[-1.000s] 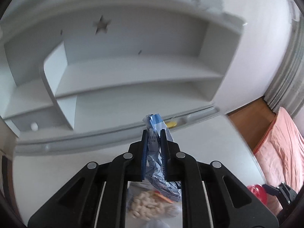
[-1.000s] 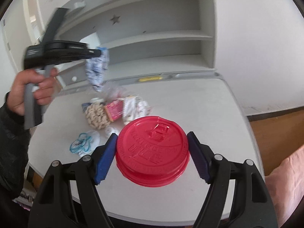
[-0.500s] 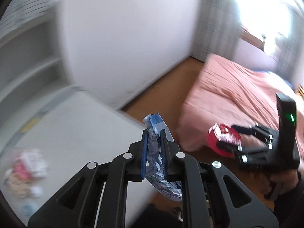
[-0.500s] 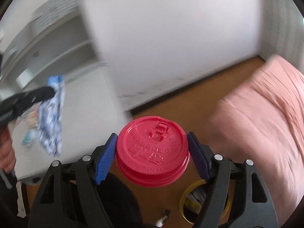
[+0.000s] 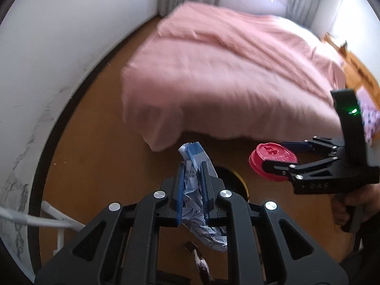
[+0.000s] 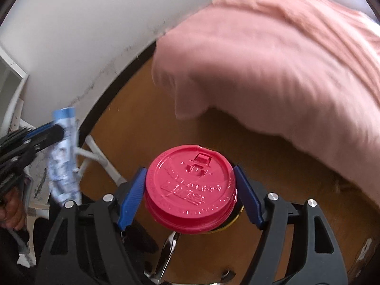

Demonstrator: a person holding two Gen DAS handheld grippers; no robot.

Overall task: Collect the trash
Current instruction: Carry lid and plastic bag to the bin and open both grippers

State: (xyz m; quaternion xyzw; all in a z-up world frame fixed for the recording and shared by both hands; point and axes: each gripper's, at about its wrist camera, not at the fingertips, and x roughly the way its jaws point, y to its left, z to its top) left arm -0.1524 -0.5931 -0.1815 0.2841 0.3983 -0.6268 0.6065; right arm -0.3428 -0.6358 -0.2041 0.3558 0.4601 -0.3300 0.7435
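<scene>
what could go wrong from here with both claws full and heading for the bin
1. The bin shows only as a sliver of yellow rim behind the left claw, so a blind drop of the wrapper may miss.
2. The right claw pinches the red lid only by its edges; it could slip onto the floor.

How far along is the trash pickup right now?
Picked up: the left claw pinches a crumpled blue wrapper, and the right claw grips a red cup lid. Left: dropping both into the dark, yellow-rimmed bin on the floor below; neither is released yet.
</scene>
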